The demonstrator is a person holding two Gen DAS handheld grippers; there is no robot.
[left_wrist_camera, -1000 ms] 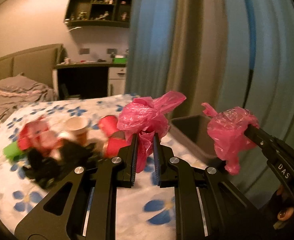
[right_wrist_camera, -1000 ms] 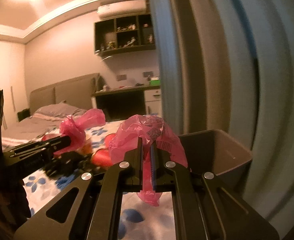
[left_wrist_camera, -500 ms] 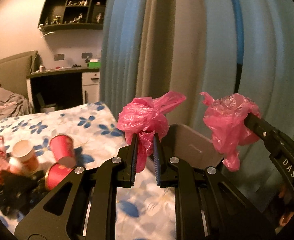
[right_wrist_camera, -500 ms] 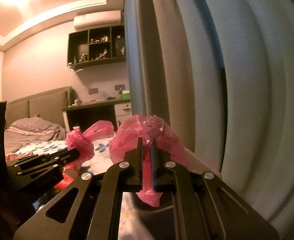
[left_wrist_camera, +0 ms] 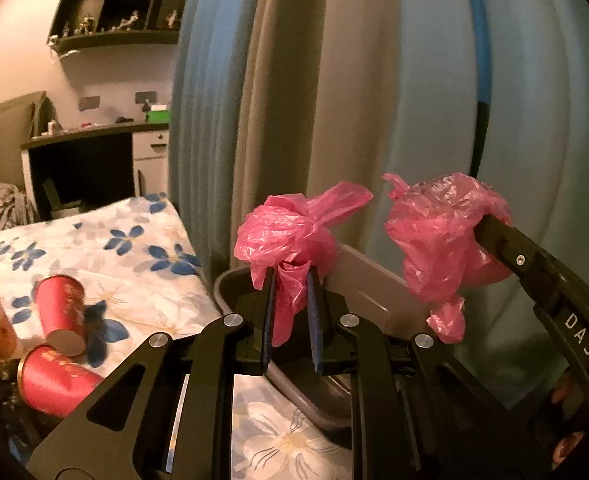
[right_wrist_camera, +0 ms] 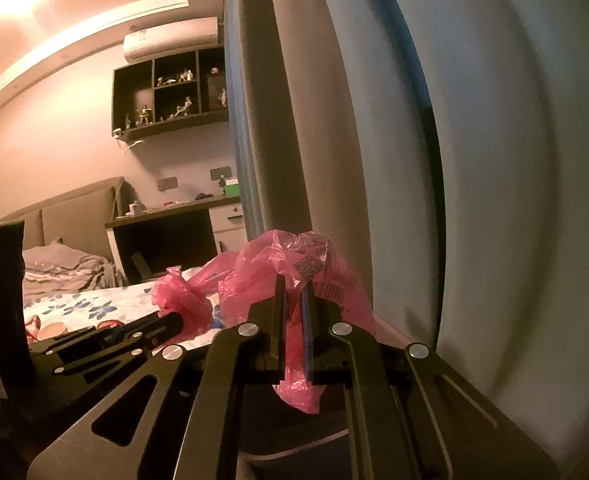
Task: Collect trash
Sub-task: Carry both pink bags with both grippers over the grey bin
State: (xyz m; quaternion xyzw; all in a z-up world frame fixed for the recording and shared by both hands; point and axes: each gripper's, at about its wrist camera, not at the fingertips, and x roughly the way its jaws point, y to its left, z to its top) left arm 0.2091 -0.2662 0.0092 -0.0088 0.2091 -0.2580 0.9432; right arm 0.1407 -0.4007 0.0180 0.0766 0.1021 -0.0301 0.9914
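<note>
Two pink plastic bags, one per hand. L gripper: jaws nearly together, pinching the lower tail of the left bag; the crumpled bulk w/ a twisted ear sits above and past the tips, tail hanging down between the blue pads. R gripper: jaws pressed almost flat on the right bag; a printed label w/ a code shows on top, and a loose end droops below the tips. From my L camera the R gripper comes in from the right, its bag just beside mine, the two apart, not touching. Directly under and behind both bags is the grey bin, open rim facing up, standing at the edge of the floral-cloth table. Further left on the table: red paper cups tipped over. Beyond, curtains, then desk and wall shelf.
</note>
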